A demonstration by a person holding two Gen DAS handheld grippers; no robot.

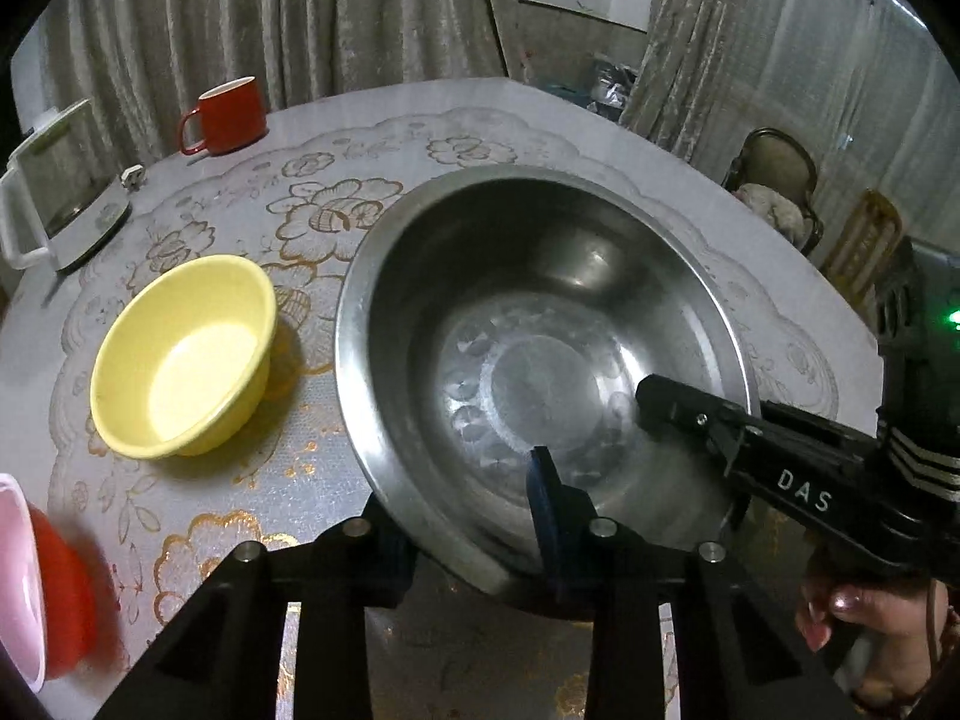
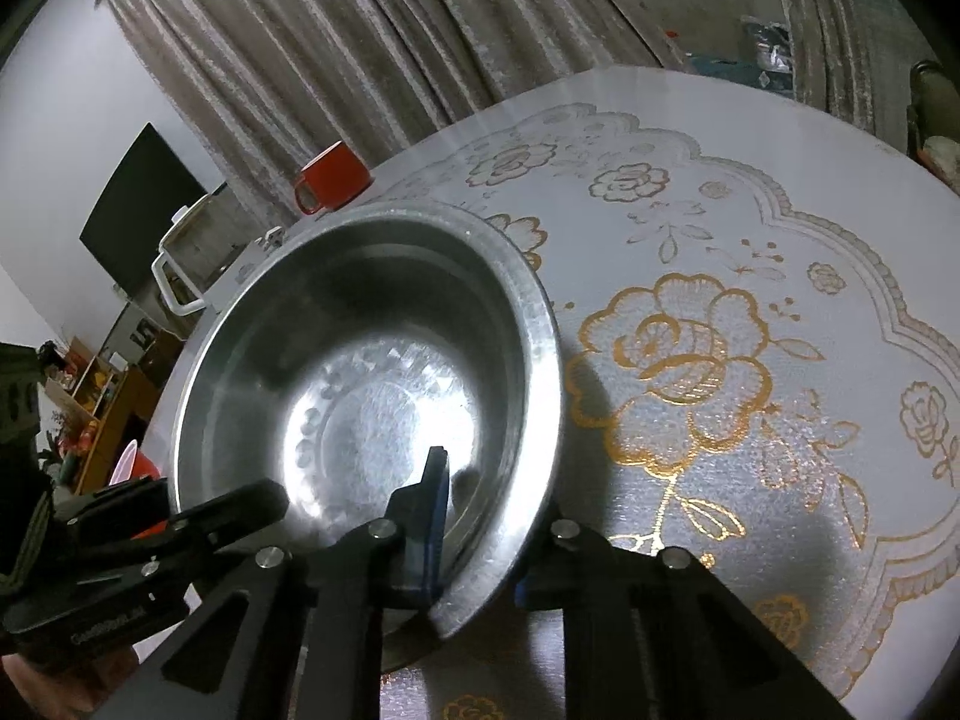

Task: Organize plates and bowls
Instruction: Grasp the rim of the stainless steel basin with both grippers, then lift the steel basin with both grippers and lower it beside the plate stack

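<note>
So far nothing is nested — your left gripper (image 1: pixel 474 516) and right gripper (image 2: pixel 480 516) both clamp the steel bowl (image 1: pixel 540 360) rim, frame centre; yellow bowl (image 1: pixel 186 360) at its left, red bowl (image 1: pixel 54 594) lower left wait.

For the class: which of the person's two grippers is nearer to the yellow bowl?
Left. The left gripper is shut on the steel basin's near rim, beside the yellow bowl. The right gripper grips the rim farther around, on the side away from the bowl.
</note>
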